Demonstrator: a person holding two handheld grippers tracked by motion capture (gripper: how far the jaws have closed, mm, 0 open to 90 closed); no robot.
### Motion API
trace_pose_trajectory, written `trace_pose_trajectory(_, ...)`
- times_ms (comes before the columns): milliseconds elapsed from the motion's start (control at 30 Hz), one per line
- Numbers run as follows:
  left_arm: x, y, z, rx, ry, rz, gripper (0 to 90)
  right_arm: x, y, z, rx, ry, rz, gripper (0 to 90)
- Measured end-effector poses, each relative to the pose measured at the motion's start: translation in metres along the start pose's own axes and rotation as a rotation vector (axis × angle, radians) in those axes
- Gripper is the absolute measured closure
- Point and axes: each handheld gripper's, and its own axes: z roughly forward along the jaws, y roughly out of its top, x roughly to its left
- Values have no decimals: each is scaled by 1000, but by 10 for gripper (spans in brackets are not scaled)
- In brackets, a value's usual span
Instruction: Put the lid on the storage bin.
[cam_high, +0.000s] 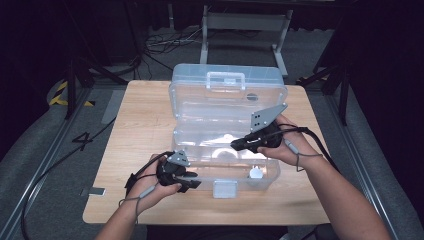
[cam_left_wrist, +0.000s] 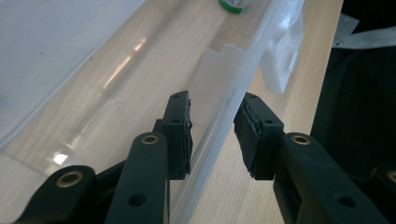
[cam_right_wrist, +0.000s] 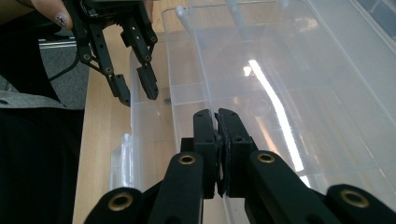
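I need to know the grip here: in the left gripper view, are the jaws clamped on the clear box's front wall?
No. The left gripper straddles the clear box's front wall, gaps showing at both pads.

The high view looks forward and down from above my side of the table (cam_high: 145, 105), far enough back to take in the whole clear plastic box (cam_high: 227, 107). My left gripper (cam_left_wrist: 212, 123) camera sits just behind its jaws, very near the box's front wall (cam_left_wrist: 224, 116) between them. My right gripper (cam_right_wrist: 217, 116) camera looks along its jaws over the box interior, sharing that front wall.
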Motion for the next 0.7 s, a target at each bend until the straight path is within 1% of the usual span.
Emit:
trace_pose_trajectory(33, -1, 1, -1, 0, -1, -2, 652, 0, 0, 0, 0, -1, -1, 874)
trace_pose_trajectory(100, -3, 4, -3, 0, -1, 6, 648, 0, 0, 0, -2, -3, -2, 874)
trace_pose_trajectory(167, -5, 6, -7, -15, -2, 3, 648, 1, 0, 0, -3, -5, -3, 874)
trace_pose_trajectory(233, -7, 8, -10, -22, 12, 9, 643, 1, 0, 0, -5, -7, -4, 874)
trace_pose_trajectory(333, -7, 9, -16, -43, -6, -6, 648, 2, 0, 0, -3, -11, -5, 874)
trace_pose_trajectory(367, -7, 10, -19, -47, -2, -8, 651, 2, 0, 0, -2, -12, -6, 874)
trace_pose_trajectory(467, -7, 13, -26, -65, 1, -17, 685, 3, 0, 0, -3, -12, -5, 874)
trace_pose_trajectory(600, -7, 17, -36, -72, 20, 1, 732, 3, -1, 1, -6, -14, -4, 873)
trace_pose_trajectory(700, -6, 19, -42, -82, 18, 7, 776, 4, -1, 1, -5, -13, -2, 873)
